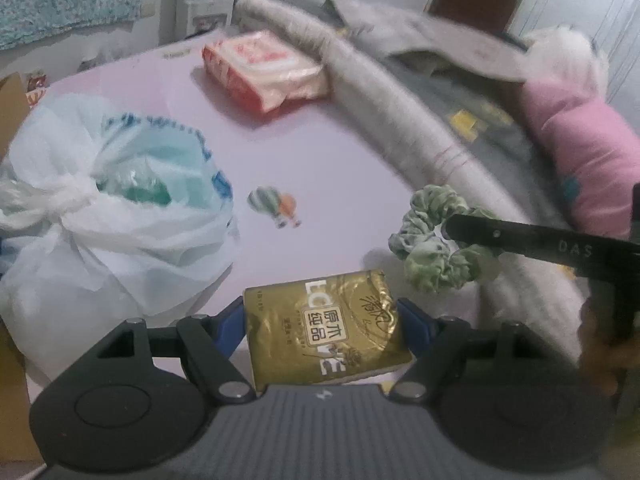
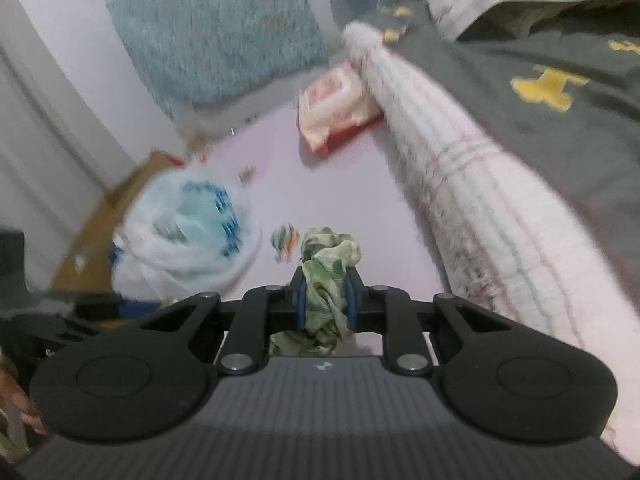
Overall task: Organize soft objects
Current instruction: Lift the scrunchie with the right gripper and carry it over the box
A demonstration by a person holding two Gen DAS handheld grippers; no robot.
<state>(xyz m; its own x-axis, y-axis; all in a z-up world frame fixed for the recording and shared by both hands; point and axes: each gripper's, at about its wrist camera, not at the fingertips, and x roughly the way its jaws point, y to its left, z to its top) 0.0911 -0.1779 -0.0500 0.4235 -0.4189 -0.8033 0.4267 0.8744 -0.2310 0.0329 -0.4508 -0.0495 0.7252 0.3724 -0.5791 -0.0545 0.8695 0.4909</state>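
My left gripper [image 1: 320,320] is shut on a gold tissue pack [image 1: 326,328] and holds it over the pink table [image 1: 320,152]. My right gripper [image 2: 326,300] is shut on a green scrunchie [image 2: 326,280]. In the left wrist view the scrunchie [image 1: 432,252] hangs from the right gripper's black finger [image 1: 520,240], just right of the tissue pack. A red and white tissue pack [image 1: 264,68] lies at the far side of the table; it also shows in the right wrist view [image 2: 336,108].
A tied white plastic bag [image 1: 108,200] sits at the left, also in the right wrist view [image 2: 188,228]. A rolled pale towel [image 1: 380,100] and a grey garment [image 1: 480,92] lie along the right, with a pink soft item [image 1: 580,148]. A cardboard box [image 2: 100,216] stands left.
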